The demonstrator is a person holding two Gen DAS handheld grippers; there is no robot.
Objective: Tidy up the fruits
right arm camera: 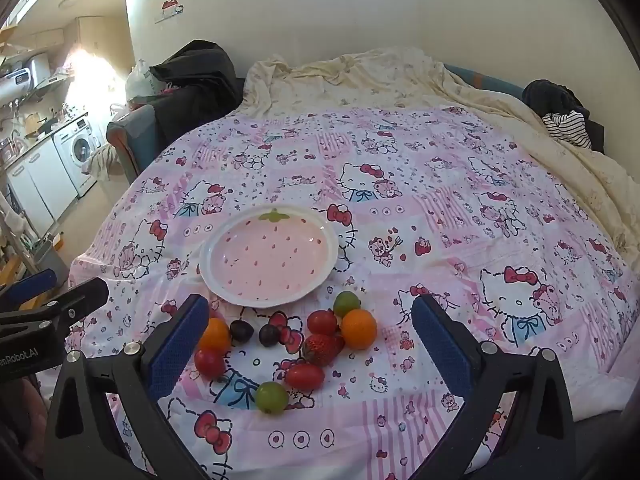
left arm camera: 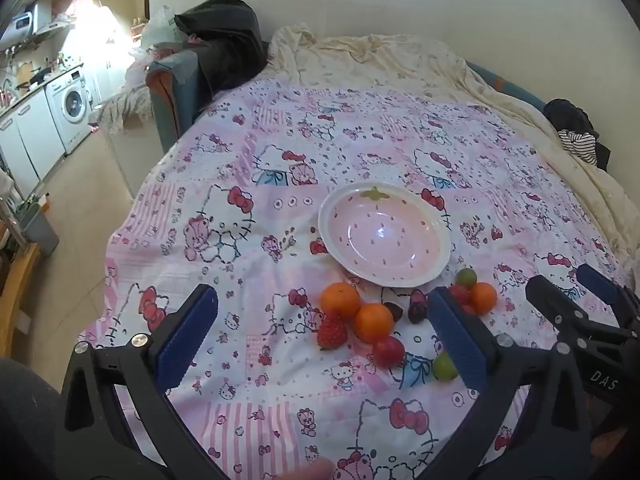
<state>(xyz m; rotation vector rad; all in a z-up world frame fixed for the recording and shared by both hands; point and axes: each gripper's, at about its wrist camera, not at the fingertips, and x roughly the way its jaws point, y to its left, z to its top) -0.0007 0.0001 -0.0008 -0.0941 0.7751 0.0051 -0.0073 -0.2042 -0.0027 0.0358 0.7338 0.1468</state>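
A pink strawberry-pattern plate (left arm camera: 332,224) (right arm camera: 208,264) lies empty on the Hello Kitty bedspread. Just in front of it lies a loose cluster of fruit: oranges (left arm camera: 341,299) (right arm camera: 359,328), a strawberry (left arm camera: 332,330) (right arm camera: 322,347), red tomatoes (left arm camera: 388,351) (right arm camera: 305,376), green fruits (left arm camera: 444,366) (right arm camera: 272,397) and dark plums (left arm camera: 417,312) (right arm camera: 241,330). My left gripper (left arm camera: 324,340) is open and empty, hovering over the near side of the fruit. My right gripper (right arm camera: 310,350) is open and empty, straddling the cluster from above. Each gripper shows in the other's view, the right one (left arm camera: 568,292) and the left one (right arm camera: 60,292).
The bedspread (left arm camera: 360,140) covers a bed with a cream duvet (right arm camera: 360,80) bunched at the back. Dark and striped clothes (right arm camera: 564,120) lie at the far right. A chair with a black bag (left arm camera: 216,40) stands at the left, beyond it a kitchen with a washing machine (left arm camera: 72,108).
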